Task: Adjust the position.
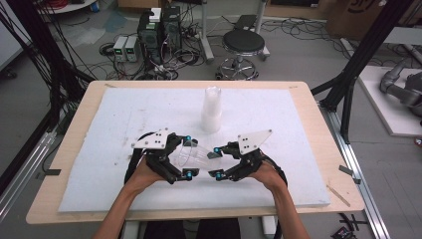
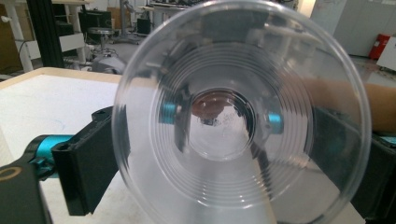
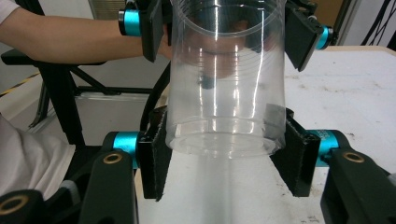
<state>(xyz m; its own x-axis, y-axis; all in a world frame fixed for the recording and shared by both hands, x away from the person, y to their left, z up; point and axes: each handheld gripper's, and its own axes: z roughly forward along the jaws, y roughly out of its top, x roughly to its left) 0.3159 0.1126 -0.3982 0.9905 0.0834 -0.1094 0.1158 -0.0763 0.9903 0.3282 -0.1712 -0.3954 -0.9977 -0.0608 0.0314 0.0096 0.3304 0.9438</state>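
Cup, clear plastic, lies on its side between the two tools, just above the white foam sheet on the table. Left hand-held gripper clamps the wide rim end, its jaws on either side of the mouth. Right hand-held gripper is clamped on the narrow base end, pads pressing both sides. Beyond both, farther from the person, a stack of cups stands upright on the foam.
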